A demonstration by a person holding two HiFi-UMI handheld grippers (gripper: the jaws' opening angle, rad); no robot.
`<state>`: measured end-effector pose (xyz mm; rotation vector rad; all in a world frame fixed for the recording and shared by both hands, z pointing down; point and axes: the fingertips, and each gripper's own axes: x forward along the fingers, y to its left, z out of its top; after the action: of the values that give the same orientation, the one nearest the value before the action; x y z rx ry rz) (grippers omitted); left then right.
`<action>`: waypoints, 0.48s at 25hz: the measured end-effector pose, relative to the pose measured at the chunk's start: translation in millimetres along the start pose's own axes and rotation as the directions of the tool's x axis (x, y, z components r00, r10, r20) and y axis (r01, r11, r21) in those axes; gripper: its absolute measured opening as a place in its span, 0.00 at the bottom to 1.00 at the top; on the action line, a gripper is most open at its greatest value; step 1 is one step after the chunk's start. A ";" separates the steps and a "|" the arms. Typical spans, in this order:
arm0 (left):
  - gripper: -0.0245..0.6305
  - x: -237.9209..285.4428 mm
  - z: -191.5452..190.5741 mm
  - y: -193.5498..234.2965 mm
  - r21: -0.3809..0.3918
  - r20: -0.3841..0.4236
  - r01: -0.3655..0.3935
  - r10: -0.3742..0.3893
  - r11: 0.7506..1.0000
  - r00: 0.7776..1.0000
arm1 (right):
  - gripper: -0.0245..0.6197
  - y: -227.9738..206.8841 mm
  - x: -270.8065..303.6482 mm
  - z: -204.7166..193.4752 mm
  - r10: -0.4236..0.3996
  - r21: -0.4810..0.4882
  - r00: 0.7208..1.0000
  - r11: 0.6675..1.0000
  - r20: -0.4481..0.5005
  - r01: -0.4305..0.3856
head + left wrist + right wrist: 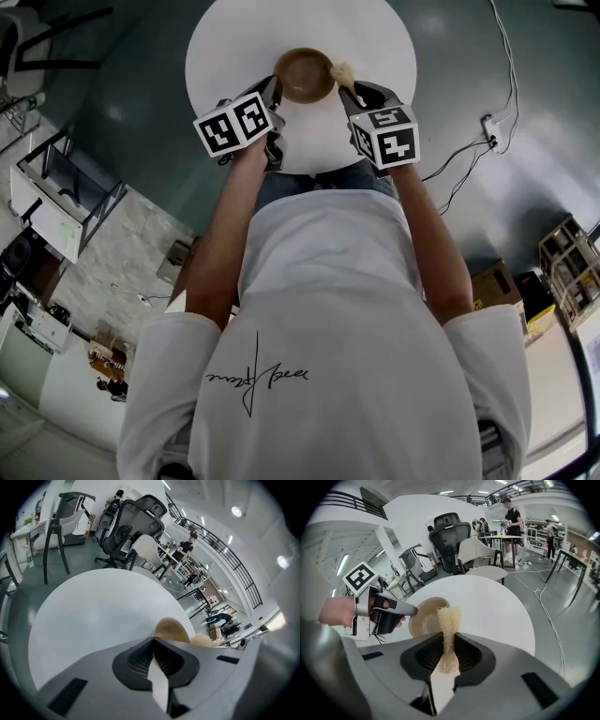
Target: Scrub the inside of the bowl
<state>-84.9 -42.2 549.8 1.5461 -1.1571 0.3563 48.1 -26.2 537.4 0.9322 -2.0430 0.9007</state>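
A: Start at the right gripper. What has it got?

B: Its jaws are clamped on a loofah sponge, squeezed thin at the waist, with the frayed end sticking out past the tips. That end is at the right rim of the wooden bowl, not down inside it as far as I can tell.

A: And the left gripper?

B: Its jaws are closed, right at the bowl's left rim. It looks like a pinch on the rim, though the contact itself sits behind the jaw tips.

A: Where's the bowl?

B: It's on the round white table, roughly mid-table, between the two grippers.

A: What could go wrong?

B: I'd say the bowl is held at a single spot on a thin edge. A hard scrub pushing left or down could twist it out of the pinch or skate it across the smooth top. The sponge is soft and gripped narrow, so it may fold or slide out rather than scrub. Wide strokes could also knock it into the left jaws.

A: Anything in the way?

B: There's nothing between the sponge and the bowl. Farther off, an office chair stands beyond the table. A cable trails on the floor to the right, well apart from the work.
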 end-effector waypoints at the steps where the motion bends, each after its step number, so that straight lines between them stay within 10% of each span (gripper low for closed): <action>1: 0.05 0.0 -0.3 -0.5 -0.001 0.000 0.001 -0.001 1.000 1.000 | 0.17 0.3 -0.7 -1.2 0.000 0.000 1.000 1.000 -0.002 0.000; 12: 0.05 1.1 0.1 -0.7 -0.017 -0.001 0.013 -0.013 1.000 1.000 | 0.17 7.2 -2.3 -9.5 0.001 0.005 1.000 1.000 -0.016 0.000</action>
<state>-83.9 -42.9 550.1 1.5384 -1.1462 0.3376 46.2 -14.2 538.3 0.9242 -2.0283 0.9113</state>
